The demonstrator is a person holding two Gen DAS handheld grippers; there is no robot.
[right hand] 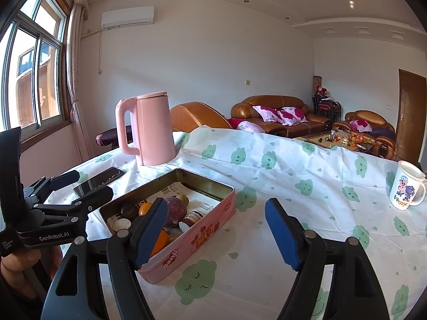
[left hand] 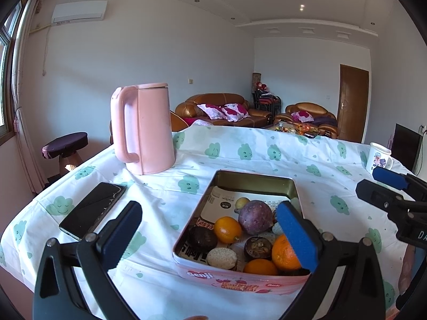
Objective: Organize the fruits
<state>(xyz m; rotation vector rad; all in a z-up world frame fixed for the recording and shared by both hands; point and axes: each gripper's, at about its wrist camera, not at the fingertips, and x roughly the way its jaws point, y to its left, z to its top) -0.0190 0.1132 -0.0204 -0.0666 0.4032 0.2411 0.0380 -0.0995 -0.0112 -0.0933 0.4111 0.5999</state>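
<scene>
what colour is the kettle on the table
Pale pink all over, kettle; clearest in the left wrist view.

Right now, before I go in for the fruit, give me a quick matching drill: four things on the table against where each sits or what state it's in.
Things:
1. pink kettle
2. phone
3. mug
4. left gripper

Places or states:
A. far right of the table, apart from the tin
B. open, hovering at the near end of the pink tin
C. standing upright behind the tin, handle to the left
D. lying flat, left of the tin

Pairs: 1-C, 2-D, 3-A, 4-B
</scene>
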